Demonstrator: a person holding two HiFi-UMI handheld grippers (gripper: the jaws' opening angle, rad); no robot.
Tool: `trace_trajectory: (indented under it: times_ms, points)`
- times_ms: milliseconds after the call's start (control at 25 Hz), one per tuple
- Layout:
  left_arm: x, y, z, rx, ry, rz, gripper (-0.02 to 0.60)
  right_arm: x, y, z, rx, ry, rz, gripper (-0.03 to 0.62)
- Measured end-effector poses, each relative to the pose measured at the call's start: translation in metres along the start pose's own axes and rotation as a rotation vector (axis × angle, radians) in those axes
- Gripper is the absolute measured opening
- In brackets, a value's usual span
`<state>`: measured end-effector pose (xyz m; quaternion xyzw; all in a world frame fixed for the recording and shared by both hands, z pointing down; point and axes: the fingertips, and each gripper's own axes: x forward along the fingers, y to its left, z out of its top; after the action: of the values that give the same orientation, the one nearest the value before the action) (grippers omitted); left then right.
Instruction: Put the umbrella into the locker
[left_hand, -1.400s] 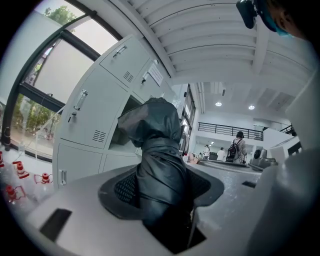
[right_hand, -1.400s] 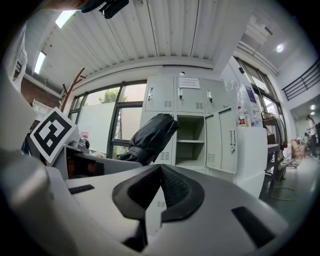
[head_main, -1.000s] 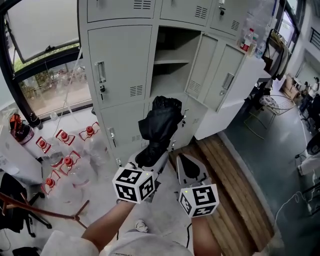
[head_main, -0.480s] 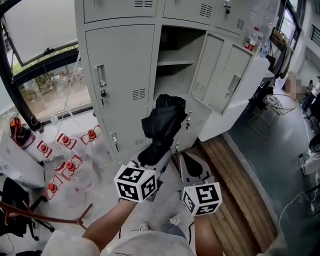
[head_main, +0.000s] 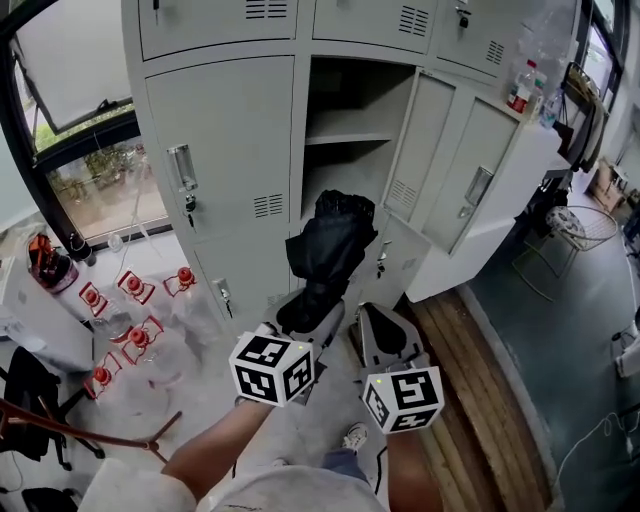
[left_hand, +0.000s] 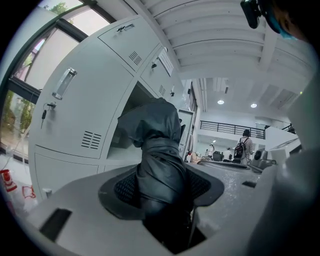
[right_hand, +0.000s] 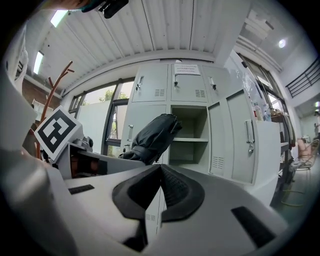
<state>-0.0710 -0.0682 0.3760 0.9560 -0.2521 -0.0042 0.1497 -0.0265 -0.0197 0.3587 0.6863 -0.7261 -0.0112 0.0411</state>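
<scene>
Left hand-held gripper (head_main: 308, 318), lower centre, is clamped on the folded black umbrella (head_main: 325, 245), whose long axis runs up-frame toward the open locker (head_main: 348, 160) compartment directly above; right hand-held gripper (head_main: 385, 338), just beside, has its 2 jaws closed, empty.

The head view looks steeply down from above the forearms, with the left gripper (head_main: 318, 312) and right gripper (head_main: 381, 315) close at lower centre and the lockers (head_main: 230, 130) across the top. Each gripper view sits low and close behind its own fingers (right_hand: 182, 192), facing level at those lockers. All three views share the open compartment (head_main: 350, 150) and the umbrella (head_main: 325, 250).
</scene>
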Motion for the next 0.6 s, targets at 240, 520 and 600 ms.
trace_trajectory:
  times_ms: [240, 520, 600]
  points:
    - [0.055, 0.001, 0.000, -0.001, 0.008, 0.069, 0.236, 0.031, -0.050, -0.001, 0.007, -0.005, 0.072, 0.003]
    - [0.110, 0.001, -0.002, -0.002, 0.025, 0.147, 0.236, 0.060, -0.107, 0.000, 0.016, -0.013, 0.143, 0.003]
    - [0.123, 0.001, -0.003, 0.000, 0.031, 0.169, 0.236, 0.067, -0.120, -0.001, 0.022, -0.016, 0.164, 0.003]
